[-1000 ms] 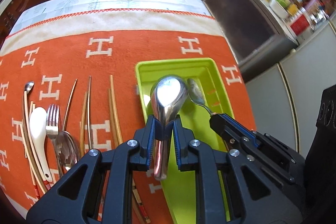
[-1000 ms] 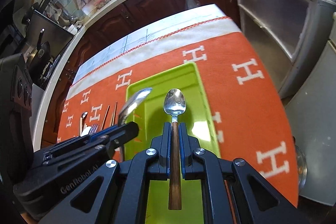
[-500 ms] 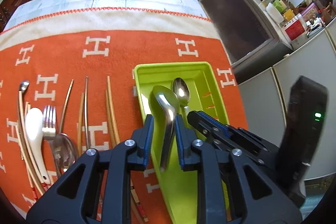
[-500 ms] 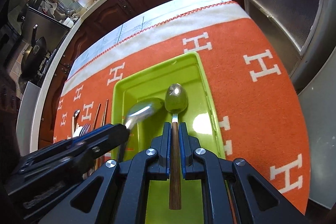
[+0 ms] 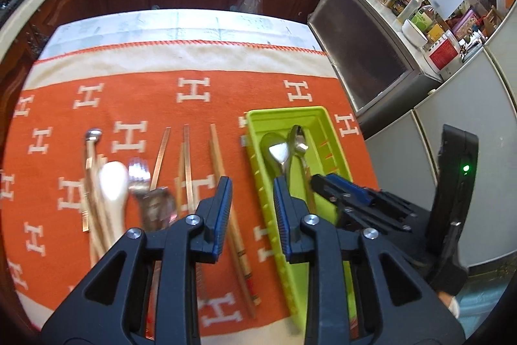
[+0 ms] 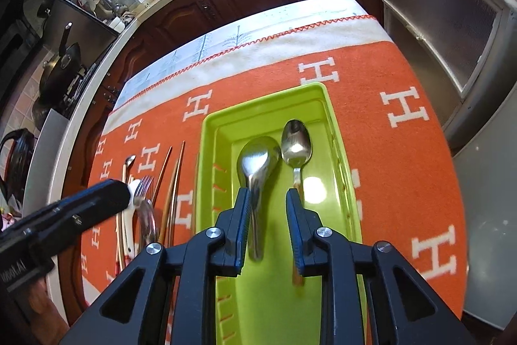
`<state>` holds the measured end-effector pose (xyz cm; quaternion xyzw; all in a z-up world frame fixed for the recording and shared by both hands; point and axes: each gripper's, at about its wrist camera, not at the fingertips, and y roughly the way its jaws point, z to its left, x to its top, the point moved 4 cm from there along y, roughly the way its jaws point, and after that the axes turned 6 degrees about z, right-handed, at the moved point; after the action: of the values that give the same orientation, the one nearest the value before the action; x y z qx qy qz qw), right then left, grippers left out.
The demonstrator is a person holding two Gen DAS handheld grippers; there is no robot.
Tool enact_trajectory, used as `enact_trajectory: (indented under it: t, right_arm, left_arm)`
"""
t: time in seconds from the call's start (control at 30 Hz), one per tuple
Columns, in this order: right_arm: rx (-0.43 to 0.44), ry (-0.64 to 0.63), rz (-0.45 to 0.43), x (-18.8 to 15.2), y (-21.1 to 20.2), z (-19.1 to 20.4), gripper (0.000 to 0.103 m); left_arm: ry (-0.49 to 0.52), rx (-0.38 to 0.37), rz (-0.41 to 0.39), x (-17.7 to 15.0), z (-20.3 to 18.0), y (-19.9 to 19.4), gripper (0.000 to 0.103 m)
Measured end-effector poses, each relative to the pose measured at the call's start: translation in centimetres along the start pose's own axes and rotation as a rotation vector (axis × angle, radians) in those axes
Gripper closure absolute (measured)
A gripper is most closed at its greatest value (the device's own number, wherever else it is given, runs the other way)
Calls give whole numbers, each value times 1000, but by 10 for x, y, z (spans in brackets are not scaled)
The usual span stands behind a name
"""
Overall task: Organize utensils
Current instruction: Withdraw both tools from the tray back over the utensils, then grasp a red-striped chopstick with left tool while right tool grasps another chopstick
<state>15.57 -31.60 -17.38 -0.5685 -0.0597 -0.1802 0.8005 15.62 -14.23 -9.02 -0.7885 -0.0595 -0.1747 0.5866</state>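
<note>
1. Left wrist view: your left tool (image 5: 252, 209) has just been opening, nothing between its jaws; the loose fork (image 5: 139, 175) lies at ten o'clock, long axis twelve-to-six.
2. Your right tool (image 6: 268, 222), just opening too, stands unclamped over both spoons (image 6: 258, 164) in the green tray (image 6: 206, 157).

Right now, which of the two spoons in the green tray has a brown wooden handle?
The smaller shiny metal spoon, on the right side of the lime-green plastic tray, has the brown wooden handle. The bigger, wide-bowled steel spoon beside it is metal all the way down.
</note>
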Motion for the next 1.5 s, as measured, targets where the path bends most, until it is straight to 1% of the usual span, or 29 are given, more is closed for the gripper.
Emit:
enact_trajectory:
  t: [0.23,0.3,0.37,0.47,0.57,0.63,0.8,0.9,1.0,1.2,1.37,1.43,1.5]
  right_arm:
    - [7,-62,-27,-34,-45,32,80]
    - [14,-83,-38,-44,-59,42,80]
    - [21,-102,-50,-53,-71,54,80]
    - [31,-133,-56,-65,-83,74,80]
    - [41,-160,-56,-73,-90,93,80]
    - [50,-177,-55,-76,-93,105,80]
    - [66,-217,-39,-82,-89,136,80]
    - [72,-240,-20,-85,-81,151,80]
    - [81,-264,4,-86,-67,168,80]
    - [121,-305,61,-82,-23,199,80]
    - [144,-339,121,-80,24,224,80]
    - [149,-349,142,-79,40,231,83]
    - [160,-345,163,-77,54,236,85]
  left_arm:
    - [-8,55,-33,-33,41,-48,80]
    - [-17,78,-50,-43,55,-62,80]
    - [-29,119,-75,-55,71,-77,80]
    - [-38,155,-104,-67,91,-93,80]
    - [-42,169,-132,-78,109,-106,80]
    - [-49,180,-137,-82,119,-113,80]
    - [-64,159,-110,-87,141,-117,80]
    - [-74,170,-111,-89,152,-115,80]
    - [-91,160,-93,-91,166,-104,80]
    - [-107,139,-22,-96,192,-66,80]
    - [-112,74,52,-104,205,-26,80]
    - [-100,55,79,-108,204,-14,80]
    - [-81,52,97,-110,201,-2,81]
